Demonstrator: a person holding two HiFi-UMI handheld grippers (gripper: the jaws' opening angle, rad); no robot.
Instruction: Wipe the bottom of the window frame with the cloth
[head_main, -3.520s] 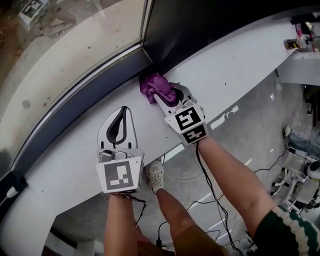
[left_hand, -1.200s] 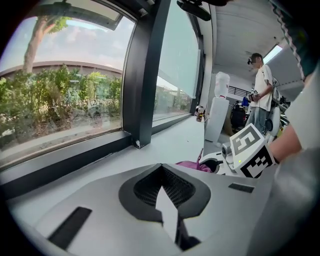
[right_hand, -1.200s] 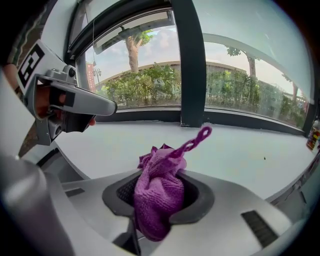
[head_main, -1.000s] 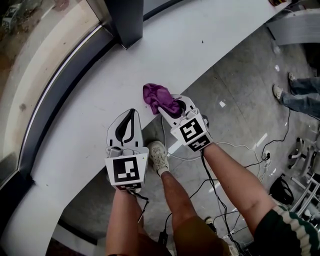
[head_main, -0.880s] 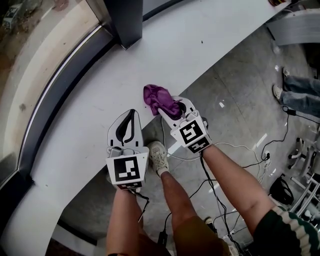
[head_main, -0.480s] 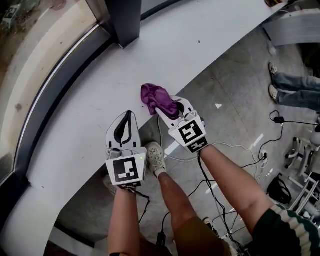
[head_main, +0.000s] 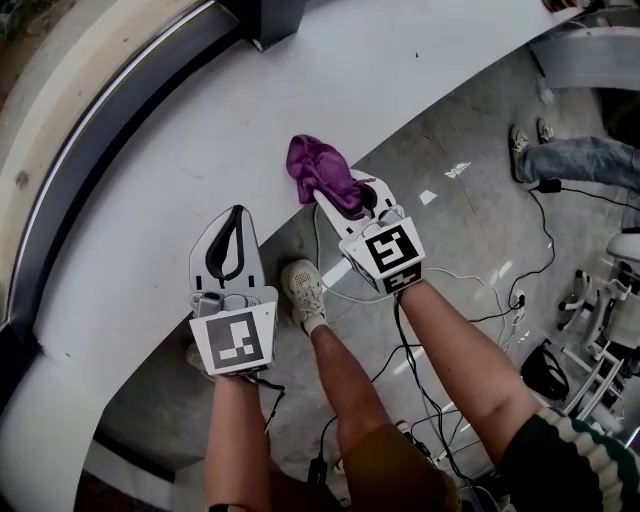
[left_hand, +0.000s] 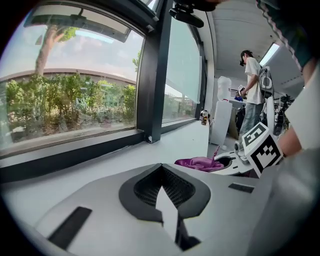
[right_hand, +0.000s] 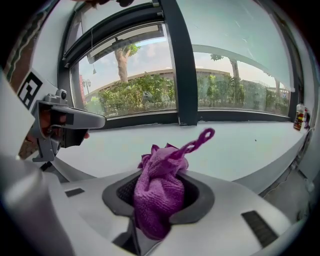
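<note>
Right gripper (head_main: 343, 198): jaws clamped on the purple cloth (head_main: 318, 168).
Left gripper (head_main: 232, 225): jaws together, nothing between them, over the white sill's (head_main: 300, 90) near edge.
Cloth: bunched, at the sill's near edge, well apart from the dark window frame (head_main: 110, 110).

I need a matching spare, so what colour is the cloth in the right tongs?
Purple; the cloth shows best in the right gripper view.

Your head camera looks steeply down on the white sill (head_main: 420, 70), with the window frame (head_main: 100, 140) at ten o'clock, while each gripper camera rides low and close behind its jaws facing that frame, all three sharing the purple cloth (head_main: 318, 168).
</note>
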